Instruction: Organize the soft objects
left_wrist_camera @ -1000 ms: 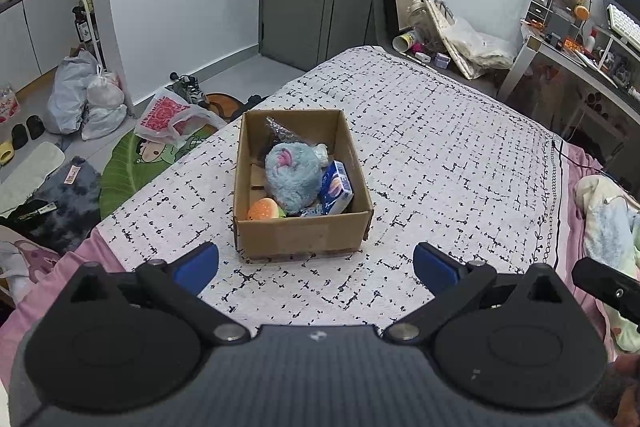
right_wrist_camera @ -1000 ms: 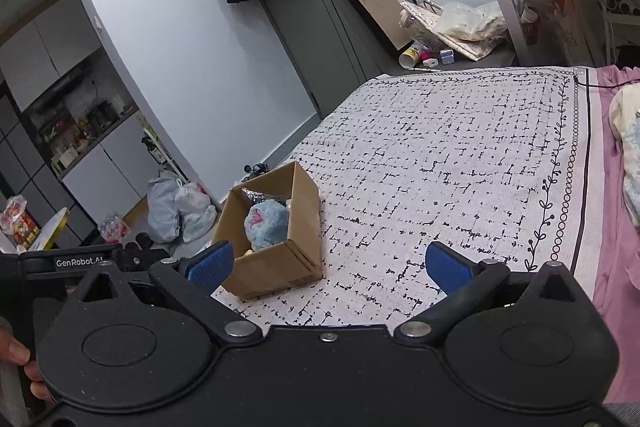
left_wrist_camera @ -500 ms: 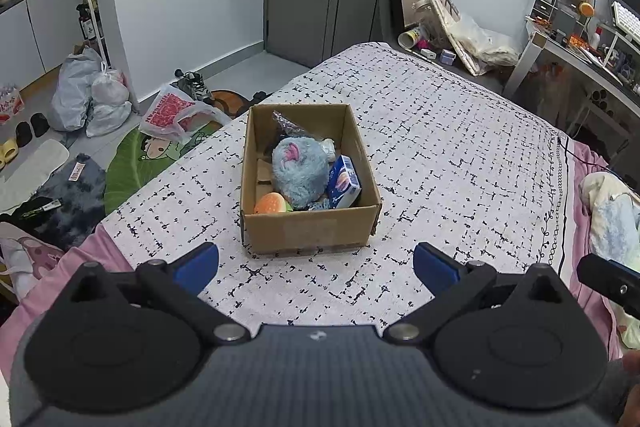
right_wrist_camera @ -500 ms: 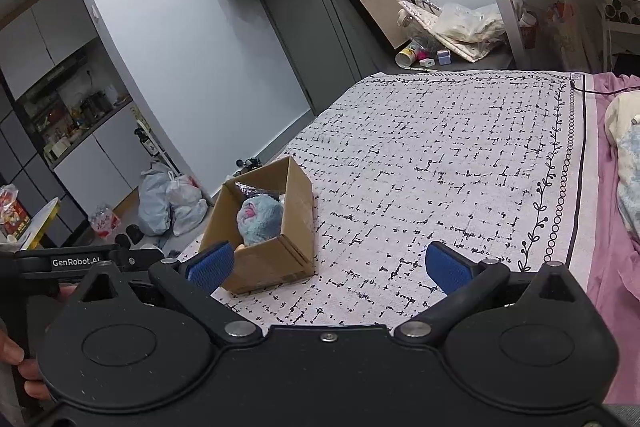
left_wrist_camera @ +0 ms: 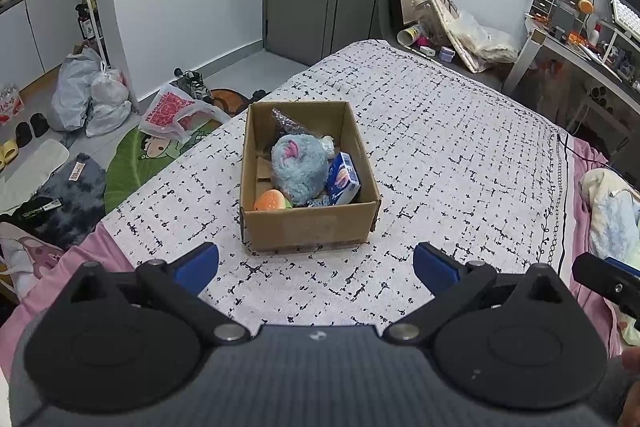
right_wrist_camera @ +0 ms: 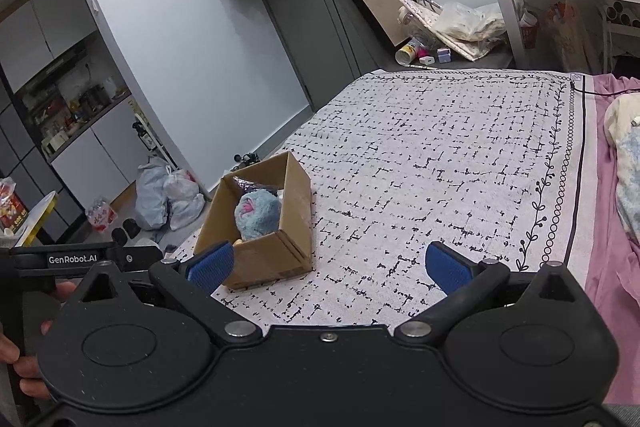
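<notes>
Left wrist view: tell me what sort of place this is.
Most likely a lived-in bedroom. A bed with a black-and-white patterned cover fills the middle and carries a cardboard box of soft toys. A cluttered desk stands at the right, and bags and shoes lie on the floor by the door.

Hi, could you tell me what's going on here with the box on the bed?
A person holds two grippers above the bed, sorting soft items. Both the left gripper and right gripper are open and empty. The cardboard box holds a fluffy blue plush, an orange toy and a small blue carton.
</notes>
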{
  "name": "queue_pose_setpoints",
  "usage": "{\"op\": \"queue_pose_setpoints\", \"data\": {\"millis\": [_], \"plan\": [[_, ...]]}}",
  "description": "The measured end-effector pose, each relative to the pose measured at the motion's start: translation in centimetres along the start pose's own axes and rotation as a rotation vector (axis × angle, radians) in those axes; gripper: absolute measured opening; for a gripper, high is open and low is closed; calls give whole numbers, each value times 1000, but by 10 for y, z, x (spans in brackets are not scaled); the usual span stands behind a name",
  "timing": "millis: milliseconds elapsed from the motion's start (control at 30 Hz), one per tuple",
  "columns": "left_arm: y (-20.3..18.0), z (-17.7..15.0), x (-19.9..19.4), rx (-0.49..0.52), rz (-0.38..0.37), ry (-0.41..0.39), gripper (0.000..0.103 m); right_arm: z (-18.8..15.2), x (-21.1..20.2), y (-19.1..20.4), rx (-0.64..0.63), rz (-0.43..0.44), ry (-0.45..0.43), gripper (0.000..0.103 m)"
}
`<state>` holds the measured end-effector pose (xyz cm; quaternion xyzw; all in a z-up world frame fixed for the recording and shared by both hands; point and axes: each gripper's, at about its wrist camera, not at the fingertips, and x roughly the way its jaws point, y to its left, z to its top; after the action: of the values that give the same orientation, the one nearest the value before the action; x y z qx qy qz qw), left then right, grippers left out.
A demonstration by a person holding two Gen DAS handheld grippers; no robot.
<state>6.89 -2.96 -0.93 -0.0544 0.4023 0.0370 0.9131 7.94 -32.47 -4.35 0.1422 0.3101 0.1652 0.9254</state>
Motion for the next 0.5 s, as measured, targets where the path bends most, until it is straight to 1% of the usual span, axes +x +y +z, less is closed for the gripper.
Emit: {"op": "queue_pose_setpoints", "data": {"millis": [500], "plan": [[-2,-1,3,12,-5,16,103,0,1,2,-5,-9,4,103]]}}
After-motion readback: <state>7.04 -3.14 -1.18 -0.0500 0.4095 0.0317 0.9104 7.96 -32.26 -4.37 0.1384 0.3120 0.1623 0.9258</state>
